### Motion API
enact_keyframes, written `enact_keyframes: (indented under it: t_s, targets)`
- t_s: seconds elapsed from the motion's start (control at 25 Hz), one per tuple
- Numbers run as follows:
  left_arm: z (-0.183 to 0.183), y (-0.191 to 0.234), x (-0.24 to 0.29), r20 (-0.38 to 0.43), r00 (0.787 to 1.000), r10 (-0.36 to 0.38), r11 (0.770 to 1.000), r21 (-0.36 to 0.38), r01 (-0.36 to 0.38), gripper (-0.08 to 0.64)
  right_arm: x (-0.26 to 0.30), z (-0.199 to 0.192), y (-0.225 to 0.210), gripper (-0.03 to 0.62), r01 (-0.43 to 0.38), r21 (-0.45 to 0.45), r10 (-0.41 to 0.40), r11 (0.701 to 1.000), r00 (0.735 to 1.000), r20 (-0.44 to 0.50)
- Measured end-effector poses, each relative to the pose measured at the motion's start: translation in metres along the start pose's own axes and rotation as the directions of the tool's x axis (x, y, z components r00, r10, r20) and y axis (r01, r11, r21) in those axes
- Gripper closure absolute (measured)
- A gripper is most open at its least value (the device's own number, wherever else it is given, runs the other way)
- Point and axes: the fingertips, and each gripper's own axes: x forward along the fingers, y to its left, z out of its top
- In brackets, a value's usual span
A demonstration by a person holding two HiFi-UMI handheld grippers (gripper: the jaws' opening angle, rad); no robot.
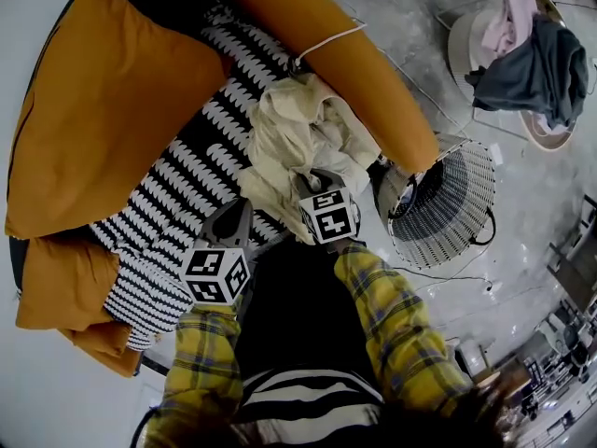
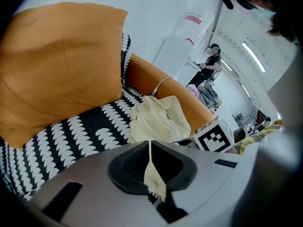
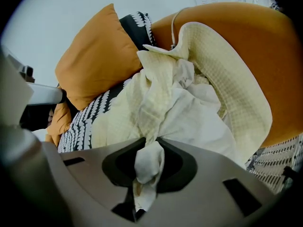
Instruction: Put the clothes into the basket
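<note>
A heap of cream clothes (image 1: pixel 298 129) lies on the black-and-white sofa seat (image 1: pixel 187 166), against the orange armrest (image 1: pixel 354 54). My right gripper (image 1: pixel 314 181) is sunk into the near edge of the heap; in the right gripper view it (image 3: pixel 147 167) is shut on a bunched fold of cream cloth (image 3: pixel 180 103). My left gripper (image 1: pixel 241 210) sits just left of it. It (image 2: pixel 150 163) is shut on a thin strip of the same cream clothes (image 2: pixel 158 117). A black wire basket (image 1: pixel 448 203) stands on the floor right of the armrest.
A big orange cushion (image 1: pixel 103 101) fills the sofa's left side, with another orange cushion (image 1: pixel 56 287) below it. A second, white basket (image 1: pixel 466 45) with pink and dark grey clothes stands far right on the grey floor. A white cord (image 1: pixel 326 40) lies over the armrest.
</note>
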Motion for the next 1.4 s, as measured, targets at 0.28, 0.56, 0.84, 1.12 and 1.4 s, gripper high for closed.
enact_keyframes:
  t_s: [0.28, 0.56, 0.84, 1.12, 1.4]
  targets:
    - [0.014, -0.008, -0.026, 0.029, 1.000, -0.010, 1.000, 0.026, 0.009, 0.534, -0.047, 0.015, 0.032, 0.526, -0.046, -0.014, 0.047, 0.999, 0.995, 0.088]
    - [0.041, -0.032, -0.042, 0.061, 0.997, -0.052, 0.995, 0.084, 0.047, 0.534, -0.124, 0.046, 0.053, 0.526, -0.085, -0.038, 0.092, 0.996, 0.968, 0.232]
    - [0.061, -0.064, -0.065, 0.077, 0.994, -0.078, 0.987, 0.146, 0.066, 0.534, -0.200, 0.069, 0.064, 0.528, -0.112, -0.003, 0.105, 0.994, 0.920, 0.377]
    - [0.073, -0.108, -0.089, 0.118, 0.985, -0.129, 0.968, 0.230, 0.099, 0.534, -0.278, 0.076, 0.077, 0.528, -0.135, -0.033, 0.132, 0.990, 0.842, 0.522]
    - [0.094, -0.193, -0.102, 0.145, 0.960, -0.238, 0.923, 0.343, 0.176, 0.534, -0.372, 0.076, 0.059, 0.528, -0.107, -0.025, 0.097, 0.994, 0.746, 0.659]
